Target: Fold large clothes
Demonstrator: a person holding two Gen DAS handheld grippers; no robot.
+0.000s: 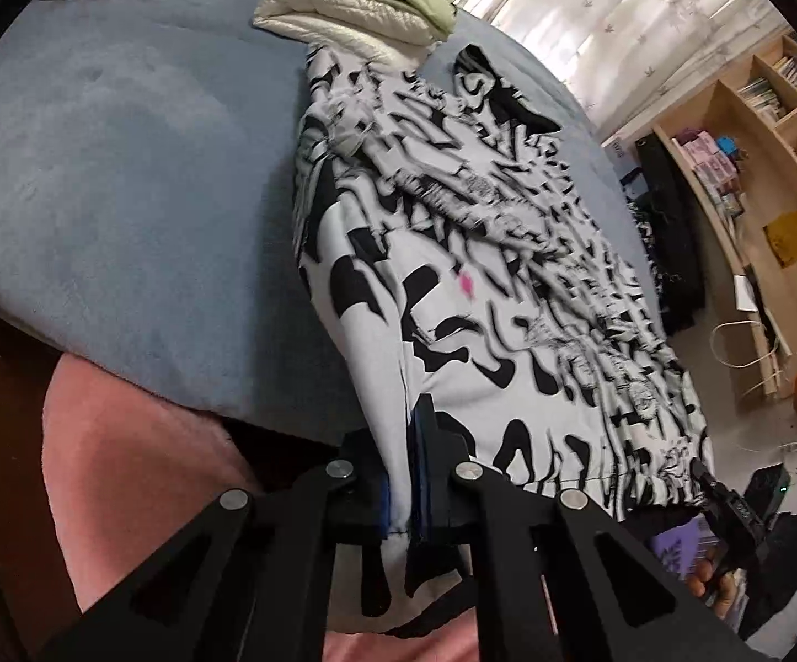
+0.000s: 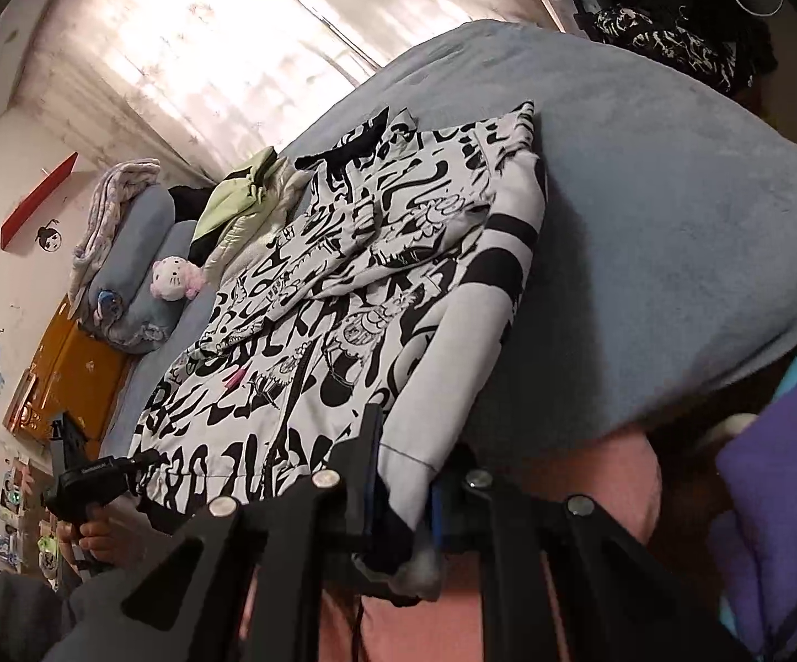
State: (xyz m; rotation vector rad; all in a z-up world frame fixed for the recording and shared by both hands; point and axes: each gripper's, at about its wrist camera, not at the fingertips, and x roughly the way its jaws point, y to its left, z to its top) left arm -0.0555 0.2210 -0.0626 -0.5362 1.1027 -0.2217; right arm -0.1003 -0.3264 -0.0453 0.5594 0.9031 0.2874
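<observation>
Left hand-held gripper (image 1: 406, 474) clamps b/w printed garment (image 1: 486, 254) hem on bed (image 1: 122, 165).

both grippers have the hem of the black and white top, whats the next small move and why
Probably lift the hem and carry it up the bed toward the collar. The left gripper and right gripper each pinch a bottom corner of the top, which lies stretched lengthwise on the blue blanket, not yet halved.
</observation>
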